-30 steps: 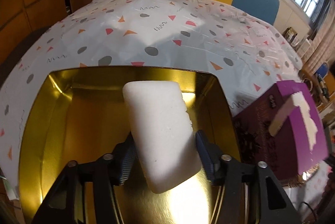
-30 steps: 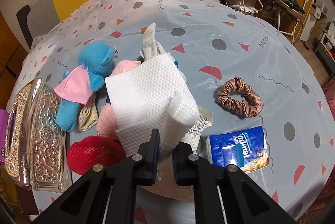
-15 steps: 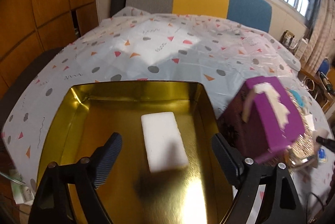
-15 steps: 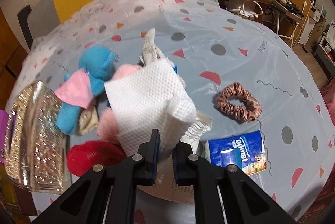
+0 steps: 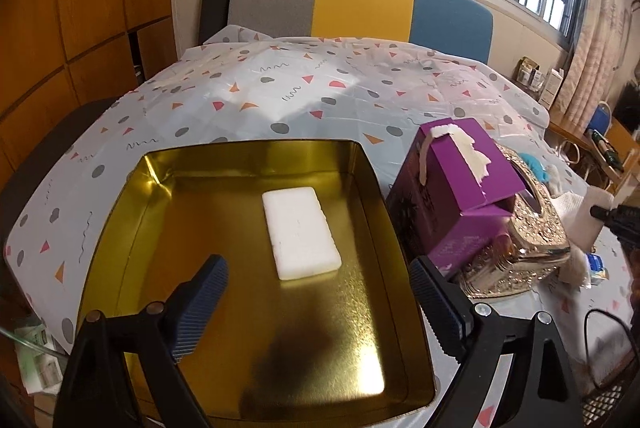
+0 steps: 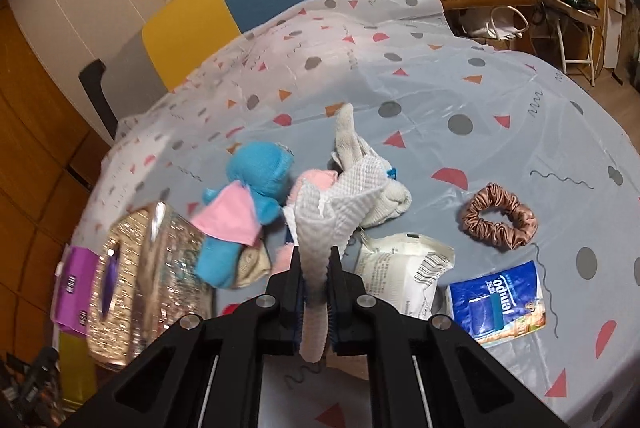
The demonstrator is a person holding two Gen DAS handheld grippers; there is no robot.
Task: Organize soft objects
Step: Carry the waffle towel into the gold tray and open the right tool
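Note:
A white foam sponge (image 5: pixel 300 232) lies flat on the floor of the gold tin (image 5: pixel 256 146). Just behind and above it hangs my left gripper (image 5: pixel 316 268), its jaws opening, with nothing between them. My right gripper (image 6: pixel 316 260) is shut on a white waffle-textured paper towel (image 6: pixel 340 204), held above a pile of soft things: a blue plush (image 6: pixel 256 172) with a pink bib, a pink plush (image 6: pixel 316 180) and a grey sock (image 6: pixel 348 136). A brown satin scrunchie (image 6: pixel 498 220) lies apart on the right.
A purple box (image 5: pixel 452 196) and an ornate gold tissue box (image 5: pixel 528 236) stand between the tin and the pile. A blue tissue pack (image 6: pixel 498 304) and a white packet (image 6: pixel 404 268) lie near my right gripper. Chairs stand at the table's far edge.
My left gripper let go of the sponge, which now lies in the tin, and drew back and up with its jaws spread. My right gripper rose with the towel, which now hangs narrower.

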